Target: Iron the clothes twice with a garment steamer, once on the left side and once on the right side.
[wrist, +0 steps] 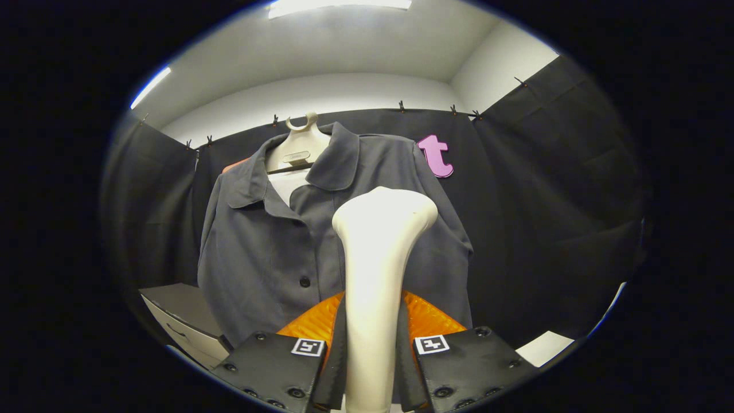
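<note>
A grey short-sleeved shirt [269,252] with dark buttons hangs on a cream hanger [298,143] against the booth's black wall. My gripper [371,350] is shut on the handle of a cream garment steamer [378,258], both fingers pressing its sides. The steamer stands upright between the fingers, its wide head [385,212] raised in front of the shirt's chest, a little to the right of the button line. The head hides part of the shirt's right half. Whether the head touches the cloth I cannot tell.
A white cabinet or table corner [183,321] stands low to the left of the shirt. A pale surface [545,347] shows low on the right. Orange gripper parts [312,321] flank the steamer handle. Black cloth walls close in on both sides.
</note>
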A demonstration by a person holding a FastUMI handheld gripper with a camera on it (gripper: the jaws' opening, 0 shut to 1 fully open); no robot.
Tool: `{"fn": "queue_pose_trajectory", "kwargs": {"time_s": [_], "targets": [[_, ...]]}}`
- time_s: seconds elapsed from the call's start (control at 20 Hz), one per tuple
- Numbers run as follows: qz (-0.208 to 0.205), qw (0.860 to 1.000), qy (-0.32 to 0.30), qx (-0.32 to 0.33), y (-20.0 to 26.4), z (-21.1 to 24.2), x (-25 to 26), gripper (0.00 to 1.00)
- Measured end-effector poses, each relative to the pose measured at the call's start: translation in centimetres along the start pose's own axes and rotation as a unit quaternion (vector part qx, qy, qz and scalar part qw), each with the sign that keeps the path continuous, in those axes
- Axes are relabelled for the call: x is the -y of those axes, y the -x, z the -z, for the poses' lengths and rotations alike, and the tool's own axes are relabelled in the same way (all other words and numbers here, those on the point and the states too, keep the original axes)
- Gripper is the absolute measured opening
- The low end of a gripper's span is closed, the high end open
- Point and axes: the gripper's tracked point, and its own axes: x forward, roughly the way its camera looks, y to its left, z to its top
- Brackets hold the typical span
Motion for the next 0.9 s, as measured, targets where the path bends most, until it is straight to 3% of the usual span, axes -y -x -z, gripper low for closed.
{"fn": "queue_pose_trajectory", "kwargs": {"time_s": [0.5, 0.9], "targets": [[0.002, 1.000, 0.000, -0.014, -1.4, 1.5, 0.1, 0.43], [0.010, 0.999, -0.003, -0.041, 0.9, 4.8, 1.1, 0.43]]}}
